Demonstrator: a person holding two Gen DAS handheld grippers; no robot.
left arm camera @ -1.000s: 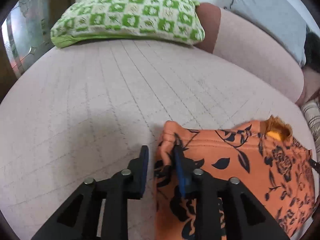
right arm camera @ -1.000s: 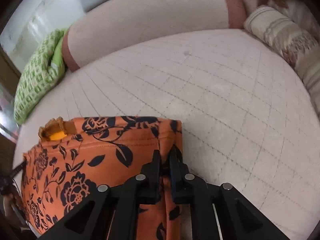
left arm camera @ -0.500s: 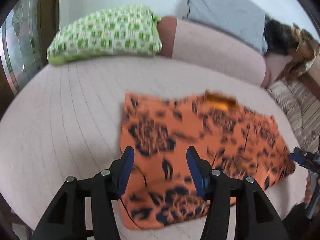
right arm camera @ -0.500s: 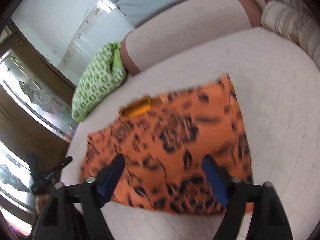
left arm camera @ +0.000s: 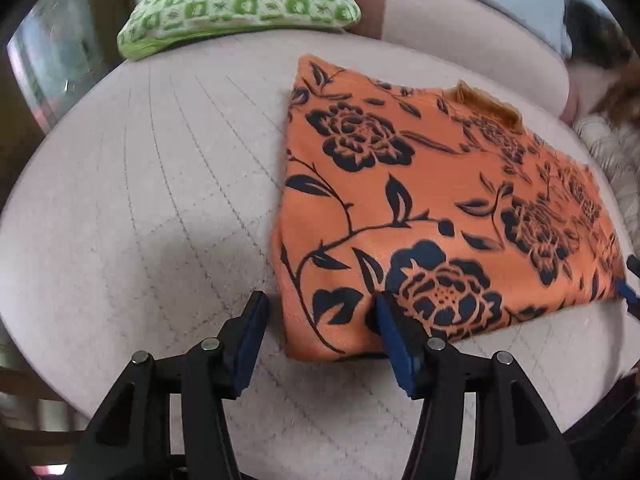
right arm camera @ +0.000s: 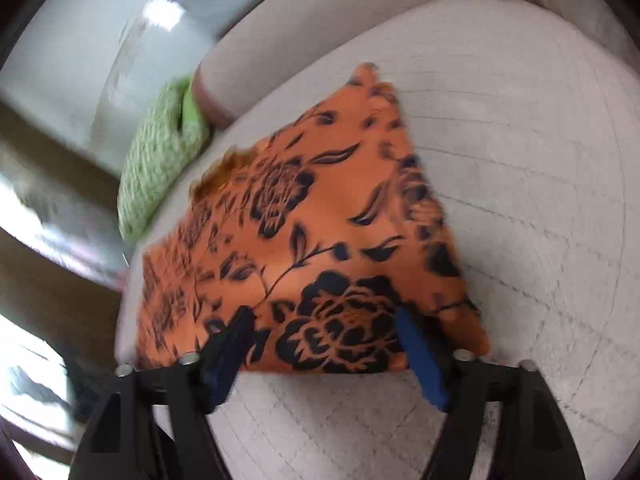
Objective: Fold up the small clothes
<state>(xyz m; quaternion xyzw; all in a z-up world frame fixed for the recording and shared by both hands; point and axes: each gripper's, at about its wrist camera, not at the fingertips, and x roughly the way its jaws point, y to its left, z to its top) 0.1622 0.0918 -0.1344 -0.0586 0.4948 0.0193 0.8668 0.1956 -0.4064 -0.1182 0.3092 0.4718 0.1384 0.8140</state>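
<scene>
Left gripper (left arm camera: 320,320) spread wide over the near corner of the folded orange floral garment (left arm camera: 432,200), right gripper (right arm camera: 324,336) likewise spread above its near edge, garment lying flat on the quilted pink bed (left arm camera: 140,184), green checked pillow (left arm camera: 240,0) beyond.

No writing, label, brand or number can be read from either of my wrist cameras. The orange floral garment (left arm camera: 432,200) carries only a printed pattern of dark roses and leaves, and the green checked pillow (left arm camera: 240,0) shows small motifs, no letters.
</scene>
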